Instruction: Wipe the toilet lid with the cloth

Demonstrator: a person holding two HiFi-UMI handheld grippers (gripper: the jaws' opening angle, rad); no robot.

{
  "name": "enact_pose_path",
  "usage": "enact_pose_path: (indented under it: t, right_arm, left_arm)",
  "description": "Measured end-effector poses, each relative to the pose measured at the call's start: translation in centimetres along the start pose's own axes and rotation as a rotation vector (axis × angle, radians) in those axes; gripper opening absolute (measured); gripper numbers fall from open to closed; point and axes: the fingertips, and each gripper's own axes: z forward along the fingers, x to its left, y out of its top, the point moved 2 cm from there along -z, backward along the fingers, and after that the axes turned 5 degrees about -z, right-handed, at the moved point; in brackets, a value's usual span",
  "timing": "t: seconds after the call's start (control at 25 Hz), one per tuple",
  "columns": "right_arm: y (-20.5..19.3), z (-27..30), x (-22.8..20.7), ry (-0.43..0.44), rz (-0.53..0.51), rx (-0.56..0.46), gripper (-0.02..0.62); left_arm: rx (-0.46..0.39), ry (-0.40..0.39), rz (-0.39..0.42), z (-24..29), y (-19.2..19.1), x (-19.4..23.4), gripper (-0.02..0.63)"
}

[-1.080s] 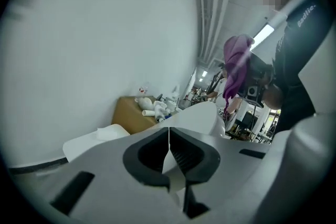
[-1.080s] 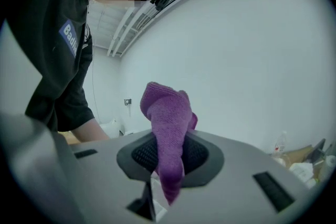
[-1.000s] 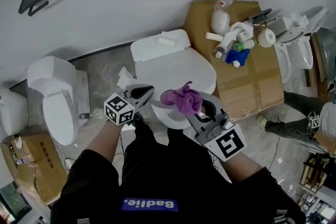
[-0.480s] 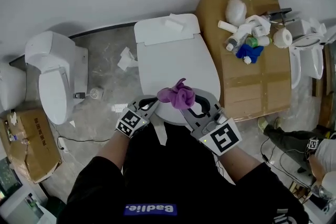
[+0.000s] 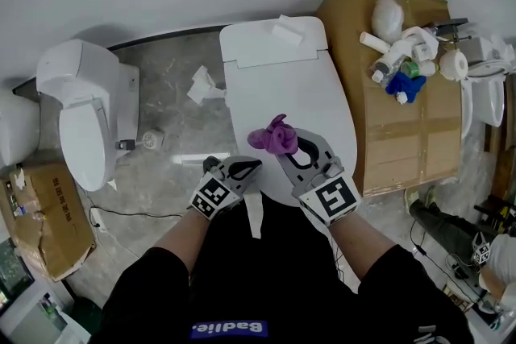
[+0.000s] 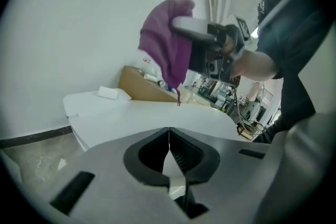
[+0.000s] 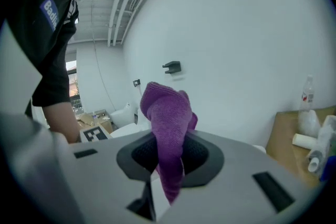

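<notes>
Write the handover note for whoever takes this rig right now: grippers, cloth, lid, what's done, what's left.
Grippers: the left gripper is shut and empty, near the lid's front edge. The right gripper is shut on the purple cloth.
Things: the cloth hangs over the front of the closed toilet lid, apparently just clear of it.
Done: cloth in hand.
Left: lower the cloth onto the lid and wipe it, front to back.

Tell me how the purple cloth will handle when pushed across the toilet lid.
Probably floppy: the purple cloth bunches and droops from the right gripper. Likely light, since one pinch carries it. On the smooth toilet lid it should slide and crumple.
</notes>
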Motion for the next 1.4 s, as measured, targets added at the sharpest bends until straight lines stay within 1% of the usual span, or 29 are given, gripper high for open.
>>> enact_pose_path:
  t: [0.2, 0.28, 0.36, 0.48, 0.6, 0.72, 0.84, 0.96, 1.08, 1.16, 1.28, 1.4]
  right_arm:
    - [-3.8, 6.7, -1.5, -0.013, -0.038, 0.043, 0.075]
    - [-5.7, 9.4, -2.0, -0.012, -0.059, 0.087, 0.075]
    - [-7.8, 12.0, -2.5, -0.008, -0.088, 0.155, 0.075]
    - [-11.8, 16.2, -3.6, -0.008, -0.169, 0.267, 0.075]
    - [-15.4, 20.2, -5.1, -0.002, -0.268, 0.384, 0.075]
    - [-18.1, 23.8, -5.9, 0.024, -0.355, 0.463, 0.075]
    - [-20.1, 26.6, -6.4, 0.045, -0.413, 0.527, 0.075]
    - [-21.3, 27.7, -7.0, 0.055, -0.434, 0.567, 0.075]
    - [-21.8, 27.9, -7.8, 0.071, -0.438, 0.570, 0.075]
    - [-22.2, 27.3, -8.9, 0.060, -0.440, 0.576, 0.075]
    - [-23.2, 24.7, -12.4, -0.015, -0.396, 0.600, 0.075]
    - [-24.6, 20.7, -17.4, -0.137, -0.331, 0.622, 0.075]
  left_arm:
    - [-0.112, 0.074, 0.021, -2.5, 4.0, 4.6, 0.017]
    - [-0.145, 0.104, 0.020, -3.3, 5.0, 6.6, 0.017]
    - [-0.168, 0.126, 0.012, -3.9, 5.4, 8.5, 0.017]
    - [-0.190, 0.152, -0.014, -4.7, 5.3, 11.0, 0.017]
    - [-0.206, 0.169, -0.037, -5.4, 5.1, 12.7, 0.017]
    - [-0.217, 0.179, -0.048, -5.9, 5.1, 13.5, 0.017]
    - [-0.209, 0.189, -0.044, -6.1, 4.8, 14.5, 0.017]
    - [-0.195, 0.191, -0.050, -5.8, 4.5, 15.3, 0.017]
    - [-0.177, 0.194, -0.052, -5.5, 4.4, 15.6, 0.017]
    - [-0.162, 0.197, -0.051, -5.0, 4.4, 15.4, 0.017]
    - [-0.146, 0.179, -0.049, -3.5, 4.8, 14.4, 0.017]
    - [-0.132, 0.143, -0.029, -1.6, 5.4, 12.8, 0.017]
